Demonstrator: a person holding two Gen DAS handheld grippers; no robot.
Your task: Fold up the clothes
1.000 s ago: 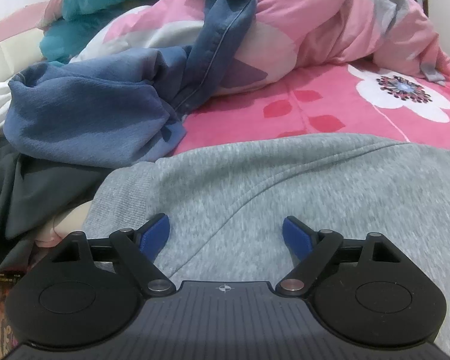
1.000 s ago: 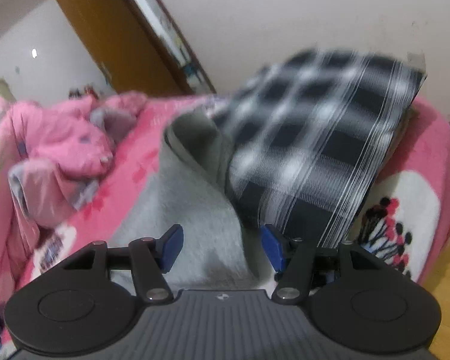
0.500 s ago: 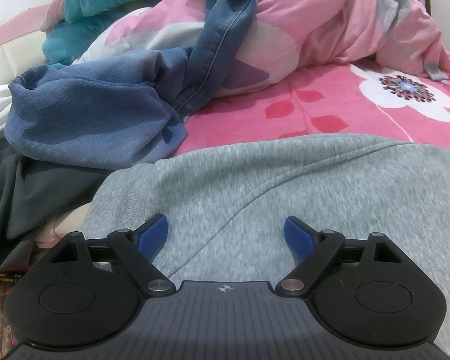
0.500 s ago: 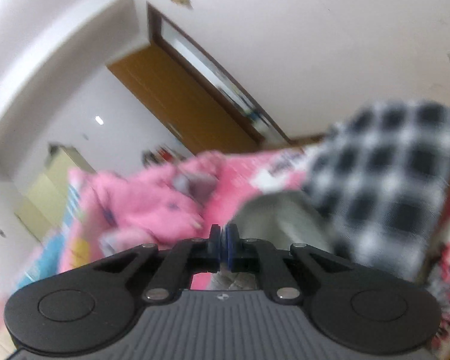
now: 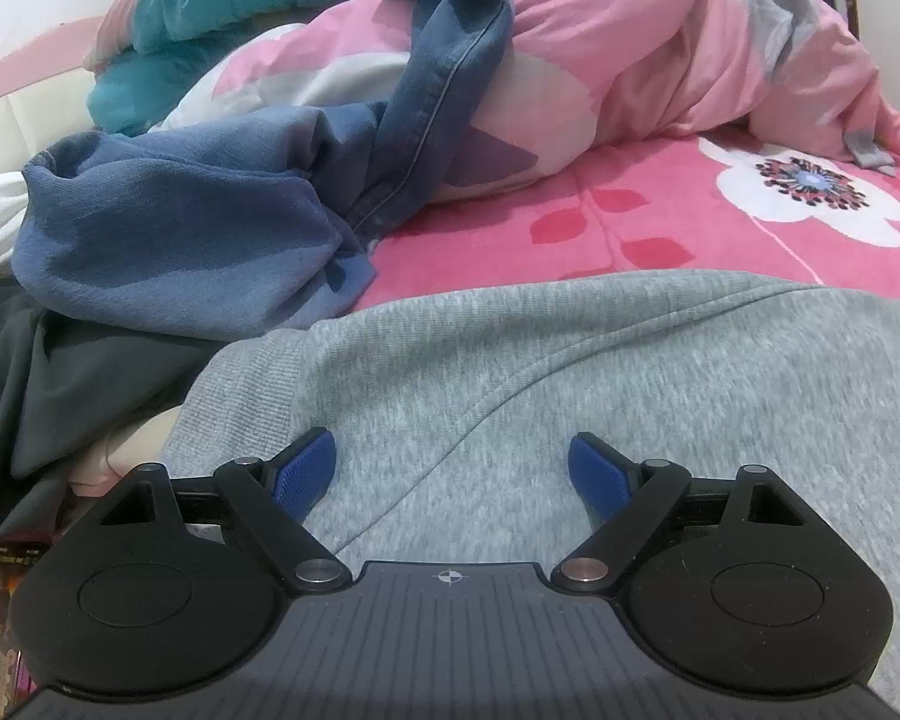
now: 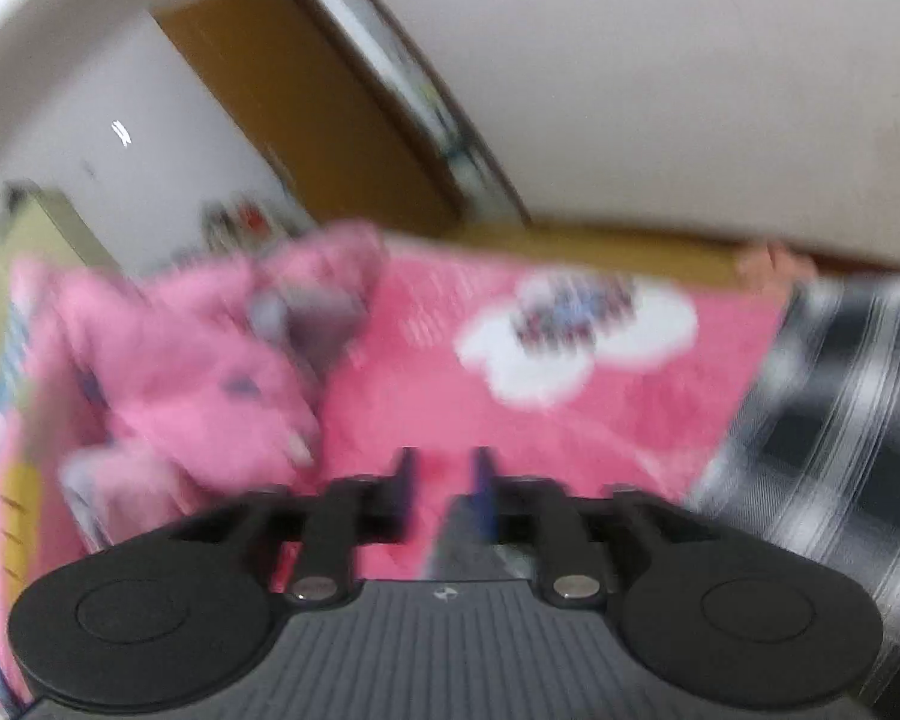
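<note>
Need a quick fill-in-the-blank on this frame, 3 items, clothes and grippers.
1. The left gripper hangs over a ___ sweatshirt with its jaws wide apart.
2. The crumpled denim garment beside the sweatshirt is ___ in colour.
3. The bedsheet is pink with a ___ flower print.

Missing words: grey; blue; white

A sweatshirt [image 5: 570, 372] lies spread on the bed [image 5: 660, 228], nearest the left claw [image 5: 453, 468]. Jeans [image 5: 222, 228] lie heaped behind it to the left, draped up onto a bunched quilt [image 5: 660, 60] toward the bed's far edge.
</note>
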